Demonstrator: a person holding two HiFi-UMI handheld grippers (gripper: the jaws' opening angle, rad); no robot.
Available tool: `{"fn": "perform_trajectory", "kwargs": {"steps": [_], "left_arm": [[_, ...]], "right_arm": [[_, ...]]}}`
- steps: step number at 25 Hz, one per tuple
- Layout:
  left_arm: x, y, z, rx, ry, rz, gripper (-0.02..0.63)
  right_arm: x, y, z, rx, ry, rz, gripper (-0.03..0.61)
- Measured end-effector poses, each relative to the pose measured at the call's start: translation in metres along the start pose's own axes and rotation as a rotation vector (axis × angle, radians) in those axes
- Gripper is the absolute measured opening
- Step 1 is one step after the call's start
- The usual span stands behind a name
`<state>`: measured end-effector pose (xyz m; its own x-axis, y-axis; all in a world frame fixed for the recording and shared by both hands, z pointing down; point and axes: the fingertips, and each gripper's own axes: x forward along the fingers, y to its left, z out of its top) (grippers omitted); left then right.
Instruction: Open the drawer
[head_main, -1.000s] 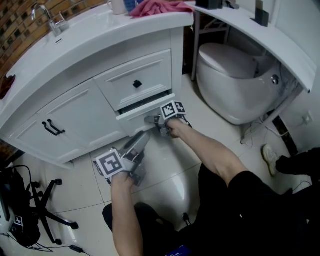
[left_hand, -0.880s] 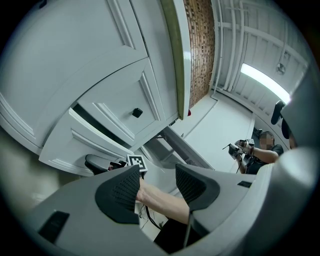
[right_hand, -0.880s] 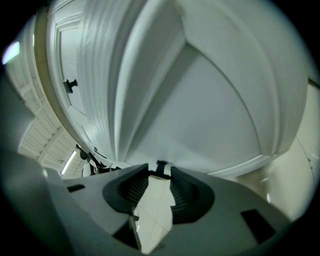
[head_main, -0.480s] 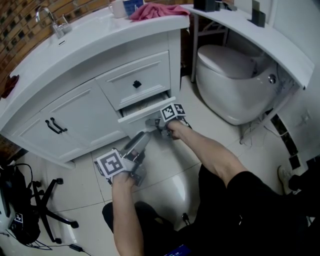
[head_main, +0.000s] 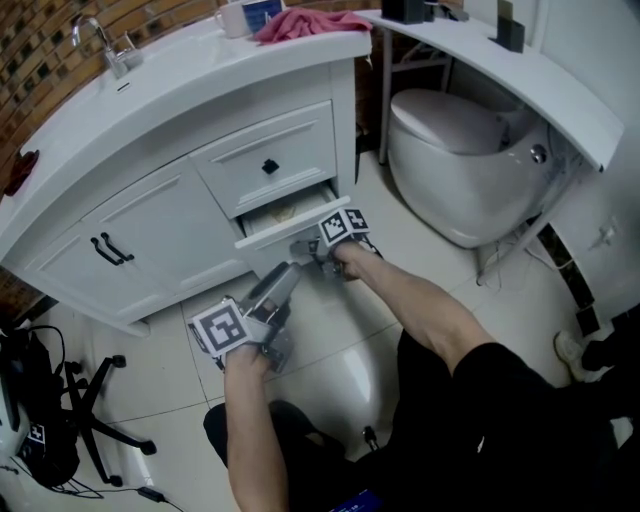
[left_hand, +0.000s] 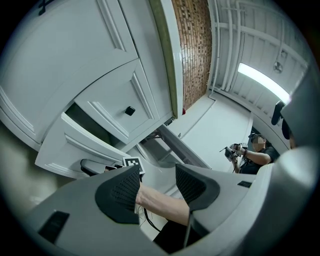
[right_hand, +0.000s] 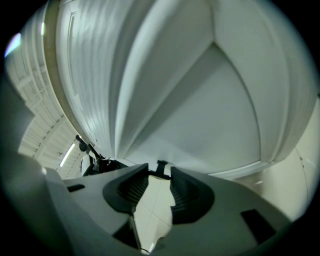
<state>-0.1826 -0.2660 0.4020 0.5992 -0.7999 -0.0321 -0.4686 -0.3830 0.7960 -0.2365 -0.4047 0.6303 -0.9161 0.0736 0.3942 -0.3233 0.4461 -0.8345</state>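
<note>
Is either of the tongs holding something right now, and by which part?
The right tongs grip the lower drawer by its small black knob. The left tongs stand open and hold nothing.

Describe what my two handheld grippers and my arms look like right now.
Both the left gripper and the right gripper have smooth grey plastic bodies with dark, textured pads. Each carries a white cube printed with black square markers. The forearms are bare, and a black sleeve covers the right upper arm.
</note>
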Motion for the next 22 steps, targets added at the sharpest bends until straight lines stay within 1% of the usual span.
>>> {"fn": "perform_trajectory", "kwargs": {"steps": [4,12,22], "left_arm": [[-0.005,-0.003,-0.005,-0.01,-0.005,0.007,0.221],[-0.014,-0.013,-0.008,0.0,-0.017,0.014,0.221],[-0.014,-0.025,-0.015,-0.001,-0.018,-0.002,0.221]], "right_arm": [[-0.003,0.002,-0.009,-0.012,0.013,-0.015,0.153],[-0.01,0.011,-0.022,-0.023,0.03,-0.031,0.153],[-0.015,0.014,-0.035,-0.031,0.052,-0.036,0.153]]}}
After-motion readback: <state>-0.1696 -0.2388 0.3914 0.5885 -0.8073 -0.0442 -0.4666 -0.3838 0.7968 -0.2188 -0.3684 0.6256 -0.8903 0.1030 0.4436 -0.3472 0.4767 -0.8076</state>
